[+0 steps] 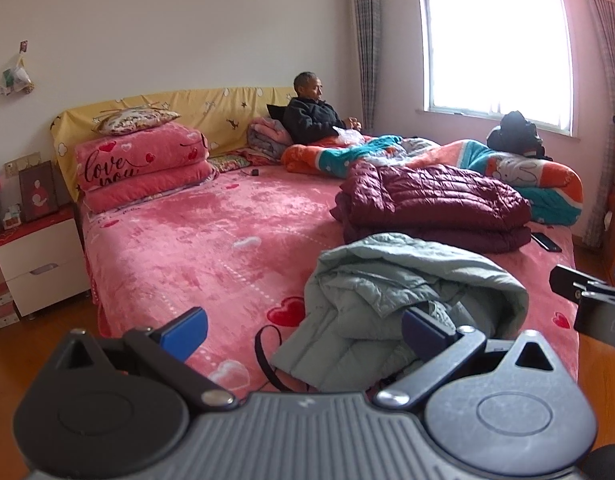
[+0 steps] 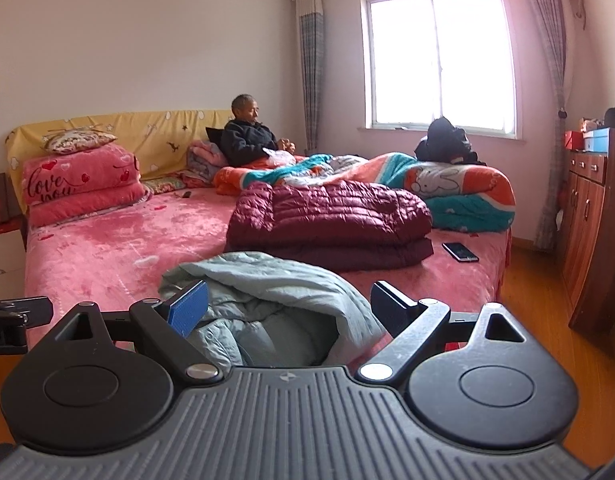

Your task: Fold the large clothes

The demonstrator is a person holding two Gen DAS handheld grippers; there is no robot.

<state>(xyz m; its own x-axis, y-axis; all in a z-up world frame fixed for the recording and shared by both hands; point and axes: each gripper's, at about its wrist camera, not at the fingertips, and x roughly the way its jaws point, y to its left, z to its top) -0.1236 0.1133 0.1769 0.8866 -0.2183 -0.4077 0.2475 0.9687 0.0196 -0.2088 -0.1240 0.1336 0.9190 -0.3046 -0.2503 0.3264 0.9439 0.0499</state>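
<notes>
two grippers, both with jaws spread wide and empty: left gripper [image 1: 303, 330], right gripper [image 2: 289, 304]. just ahead, crumpled at the near edge of the pink heart-print bed [image 1: 179, 248], a pale green padded jacket [image 1: 391, 292]. behind it, folded flat, a maroon quilted coat [image 2: 331, 216], with a phone [image 2: 460, 251] just beside. farther back, a seated person [image 2: 249, 140] against the headboard.

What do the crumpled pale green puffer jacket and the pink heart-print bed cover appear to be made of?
Crumpled pale green puffer jacket: probably thin matte synthetic shell over padding, judging by its quilted, puffy folds. Pink heart-print bed cover: likely plush fleece, given its soft, patchy sheen.
</notes>
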